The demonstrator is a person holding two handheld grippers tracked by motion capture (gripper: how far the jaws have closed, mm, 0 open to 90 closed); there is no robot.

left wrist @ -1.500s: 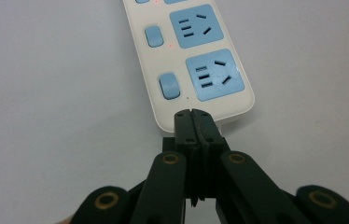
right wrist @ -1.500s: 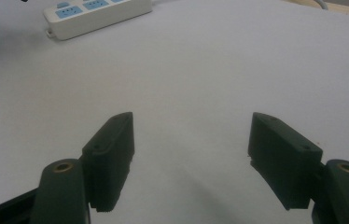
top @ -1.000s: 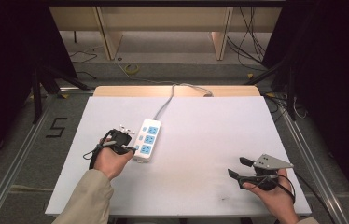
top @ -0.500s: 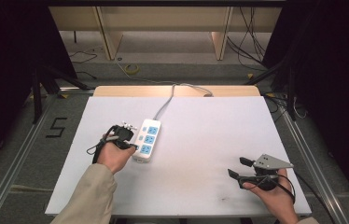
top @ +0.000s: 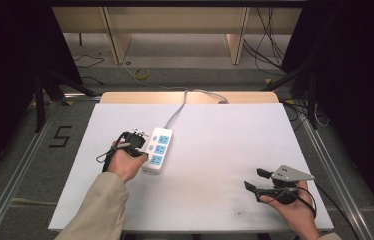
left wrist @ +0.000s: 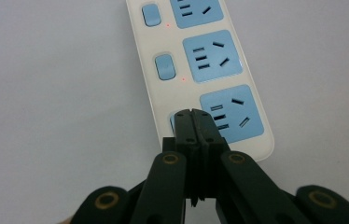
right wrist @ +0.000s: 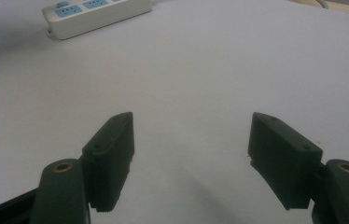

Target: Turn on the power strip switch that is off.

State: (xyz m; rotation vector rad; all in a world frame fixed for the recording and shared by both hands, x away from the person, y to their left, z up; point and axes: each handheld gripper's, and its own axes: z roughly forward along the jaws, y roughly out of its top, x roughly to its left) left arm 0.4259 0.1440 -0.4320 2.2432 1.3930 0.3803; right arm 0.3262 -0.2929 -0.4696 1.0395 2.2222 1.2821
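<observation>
Tips of left gripper (left wrist: 192,113), jaws together, on nearest blue switch of white three-socket plastic power strip (left wrist: 208,74); right gripper (right wrist: 191,158) jaws apart, empty, over white table (top: 215,135).

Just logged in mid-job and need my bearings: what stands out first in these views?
The white power strip with three blue sockets lies left of centre on the white table, its cable running off the far edge. The left gripper, jaws shut, has its tips over the nearest blue switch of the strip. The right gripper rests open near the table's near right corner, nothing between its jaws.
</observation>
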